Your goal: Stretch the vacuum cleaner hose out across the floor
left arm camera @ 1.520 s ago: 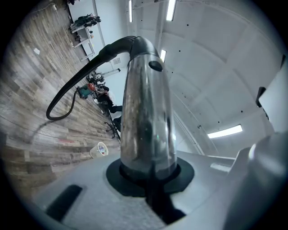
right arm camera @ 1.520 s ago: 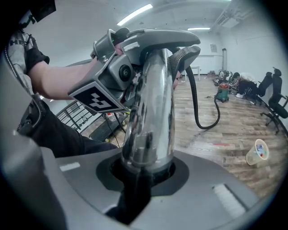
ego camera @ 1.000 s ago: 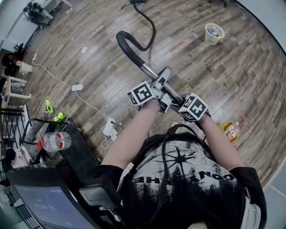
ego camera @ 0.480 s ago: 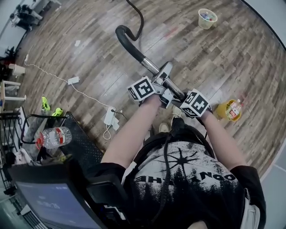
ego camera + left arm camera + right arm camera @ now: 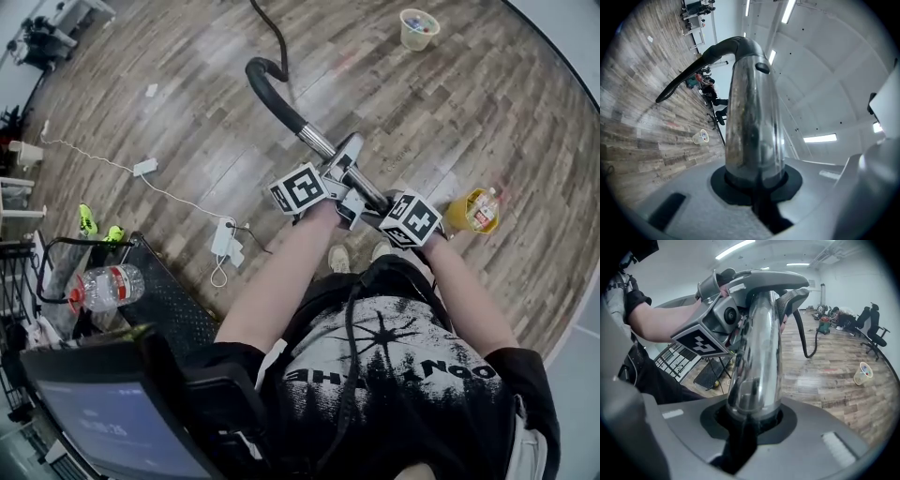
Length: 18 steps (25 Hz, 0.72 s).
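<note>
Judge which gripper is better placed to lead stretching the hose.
Probably left: both clamp the chrome wand, but the left gripper sits ahead, nearer the black hose; the right gripper sits behind.

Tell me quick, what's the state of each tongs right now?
Left tongs: closed on the tube.
Right tongs: closed on the same tube.

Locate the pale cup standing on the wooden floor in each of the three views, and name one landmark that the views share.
Head view: the cup is near the top edge, right of centre.
Left gripper view: the cup is left of centre, to the left of the chrome tube.
Right gripper view: the cup is far right, at mid-height.
Shared landmark: the chrome tube, central in both gripper views and mid-frame in the head view.
</note>
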Available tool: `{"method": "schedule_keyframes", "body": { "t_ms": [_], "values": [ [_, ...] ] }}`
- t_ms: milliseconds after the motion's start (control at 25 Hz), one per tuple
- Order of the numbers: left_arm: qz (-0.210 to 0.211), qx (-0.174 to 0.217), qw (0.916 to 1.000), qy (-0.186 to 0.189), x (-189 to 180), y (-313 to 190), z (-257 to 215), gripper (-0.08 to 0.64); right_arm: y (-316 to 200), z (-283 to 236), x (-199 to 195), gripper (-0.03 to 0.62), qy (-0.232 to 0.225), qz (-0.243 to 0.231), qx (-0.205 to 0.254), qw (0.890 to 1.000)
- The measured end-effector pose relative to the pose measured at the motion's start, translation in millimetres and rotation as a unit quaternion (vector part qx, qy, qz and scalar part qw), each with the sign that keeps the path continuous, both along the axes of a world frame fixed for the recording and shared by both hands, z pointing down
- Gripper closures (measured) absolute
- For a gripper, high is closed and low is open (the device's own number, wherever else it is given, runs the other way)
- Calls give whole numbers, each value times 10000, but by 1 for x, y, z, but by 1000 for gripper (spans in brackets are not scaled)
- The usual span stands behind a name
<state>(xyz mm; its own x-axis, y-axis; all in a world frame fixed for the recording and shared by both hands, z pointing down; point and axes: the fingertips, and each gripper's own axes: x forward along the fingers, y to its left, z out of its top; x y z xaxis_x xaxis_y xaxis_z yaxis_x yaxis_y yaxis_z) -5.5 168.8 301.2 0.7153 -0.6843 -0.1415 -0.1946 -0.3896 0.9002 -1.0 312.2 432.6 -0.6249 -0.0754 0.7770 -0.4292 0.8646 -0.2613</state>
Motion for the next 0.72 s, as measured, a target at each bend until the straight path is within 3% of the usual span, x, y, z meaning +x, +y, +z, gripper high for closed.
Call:
{"method": "schedule_keyframes", "body": {
  "t_ms": [720],
  "values": [
    [-342, 1, 9992, -197, 104, 114, -7, 517, 114, -7, 108, 514, -241, -368, -49, 9990]
  ]
}}
